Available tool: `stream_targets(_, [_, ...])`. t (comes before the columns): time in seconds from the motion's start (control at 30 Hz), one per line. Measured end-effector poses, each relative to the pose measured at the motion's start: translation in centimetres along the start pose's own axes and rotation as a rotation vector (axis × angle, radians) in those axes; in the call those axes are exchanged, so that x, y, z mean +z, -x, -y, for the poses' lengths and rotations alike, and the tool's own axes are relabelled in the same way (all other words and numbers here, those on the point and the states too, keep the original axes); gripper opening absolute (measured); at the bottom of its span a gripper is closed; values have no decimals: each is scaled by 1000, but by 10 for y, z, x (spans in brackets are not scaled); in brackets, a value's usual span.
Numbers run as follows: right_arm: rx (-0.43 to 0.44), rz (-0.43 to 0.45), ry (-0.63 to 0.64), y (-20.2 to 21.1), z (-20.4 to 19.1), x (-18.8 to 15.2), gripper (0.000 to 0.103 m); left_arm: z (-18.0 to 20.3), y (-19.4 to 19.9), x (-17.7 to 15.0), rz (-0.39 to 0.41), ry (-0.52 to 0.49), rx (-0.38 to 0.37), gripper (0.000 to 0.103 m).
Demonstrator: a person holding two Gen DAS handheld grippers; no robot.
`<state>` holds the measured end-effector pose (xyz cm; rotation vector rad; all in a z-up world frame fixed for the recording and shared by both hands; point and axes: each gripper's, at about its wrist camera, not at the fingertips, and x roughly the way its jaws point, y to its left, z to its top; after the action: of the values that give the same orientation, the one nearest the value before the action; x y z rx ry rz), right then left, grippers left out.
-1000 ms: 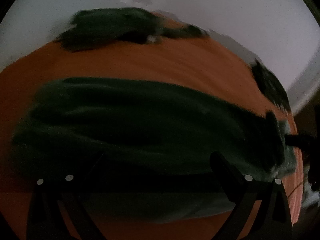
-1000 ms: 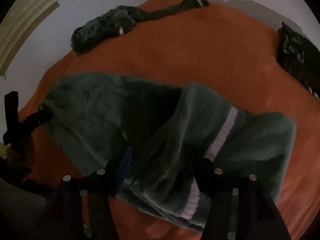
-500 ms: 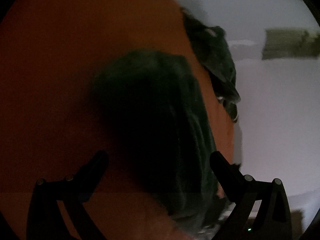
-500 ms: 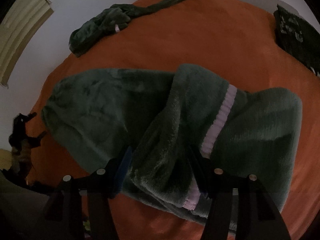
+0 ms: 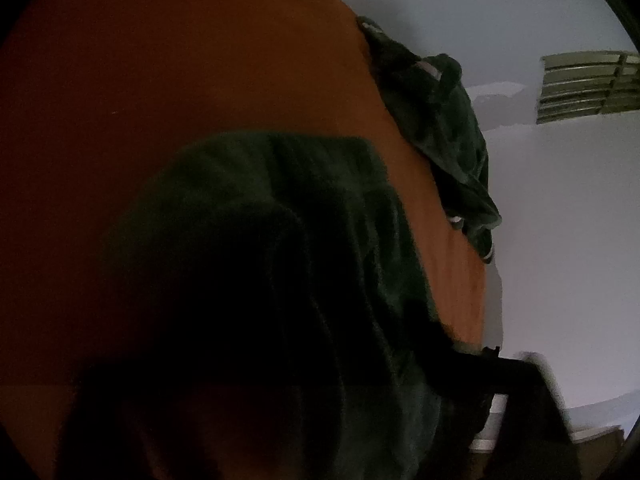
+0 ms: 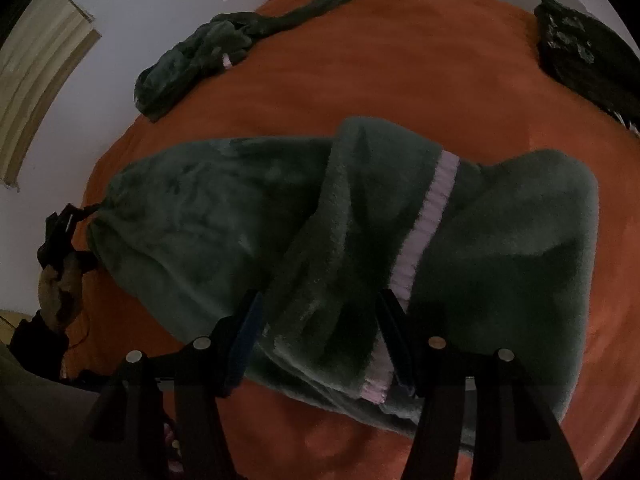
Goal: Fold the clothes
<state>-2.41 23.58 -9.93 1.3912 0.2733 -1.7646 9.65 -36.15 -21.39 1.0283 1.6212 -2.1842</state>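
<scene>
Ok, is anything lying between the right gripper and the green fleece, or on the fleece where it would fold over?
Nothing visible. The right gripper pinches a bunched fold of the green fleece, whose flat part is bare. The crumpled green garment and the dark item lie apart from it at the orange cover's far edge.

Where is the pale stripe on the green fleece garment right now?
In the right wrist view, the pale stripe runs diagonally across the green fleece garment, down to the right gripper, on the orange cover.
</scene>
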Motion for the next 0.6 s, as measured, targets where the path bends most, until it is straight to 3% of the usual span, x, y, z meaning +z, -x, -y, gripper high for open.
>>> stream_targets(0.03, [-5,4,-10,1,3,-1,58,7,2,-1,17,-18,-4,20])
stream_targets(0.1, [-12,14,-33,4,10,-2,58,24,14,-7,76,-87,-11,19])
stream_targets(0.23, [-16,94,-91,31,22,-7,58,107,38,-42,168,-449,18,18])
stream_targets(0.3, [-40,142,-96,48,26,-10,58,151,43,-69,177,-632,-10,18])
stream_targets(0.37, [-72,180,-108,62,30,-15,58,203,44,-106,151,-831,-91,17])
stream_targets(0.5, [-117,245,-177,87,46,-31,58,302,41,-224,10,-1224,-338,17])
stream_targets(0.53, [-123,276,-199,94,51,-37,58,322,40,-253,-24,-1307,-397,18])
stream_targets(0.6, [-137,340,-244,109,61,-48,58,350,27,-319,-138,-1450,-452,33])
